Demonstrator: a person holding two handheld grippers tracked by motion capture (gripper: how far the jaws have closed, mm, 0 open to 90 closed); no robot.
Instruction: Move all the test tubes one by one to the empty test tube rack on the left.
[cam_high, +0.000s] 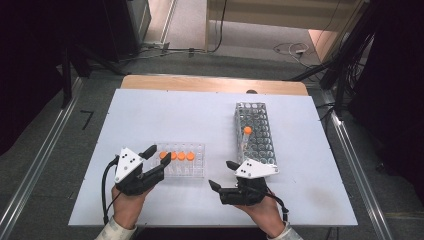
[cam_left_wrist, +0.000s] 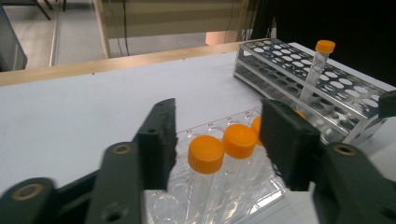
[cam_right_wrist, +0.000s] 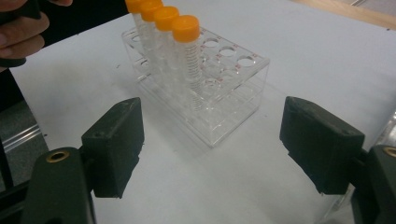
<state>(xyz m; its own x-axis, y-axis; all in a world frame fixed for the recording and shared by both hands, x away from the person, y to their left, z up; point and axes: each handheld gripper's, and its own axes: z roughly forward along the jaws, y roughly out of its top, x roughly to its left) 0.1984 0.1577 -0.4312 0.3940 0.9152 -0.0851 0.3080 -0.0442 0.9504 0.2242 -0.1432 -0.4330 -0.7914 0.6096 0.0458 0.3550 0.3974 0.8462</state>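
A clear plastic rack (cam_high: 196, 169) near the table's front holds a row of several orange-capped tubes (cam_high: 181, 156). My left gripper (cam_high: 158, 153) is at the row's left end, its jaws apart. In the left gripper view the left gripper (cam_left_wrist: 224, 140) has the nearest orange caps (cam_left_wrist: 205, 154) between its jaws, and neither pad presses on them. My right gripper (cam_high: 222, 174) rests to the right of the clear rack (cam_right_wrist: 224, 93), open with nothing between its jaws. A metal wire rack (cam_high: 256, 135) further right holds one orange-capped tube (cam_high: 247, 131).
The white table top (cam_high: 150, 115) has a wooden strip along its far edge. Bare surface lies behind the clear rack and left of the metal rack (cam_left_wrist: 336, 88). The hand holding the left gripper (cam_right_wrist: 18, 32) shows in the right gripper view.
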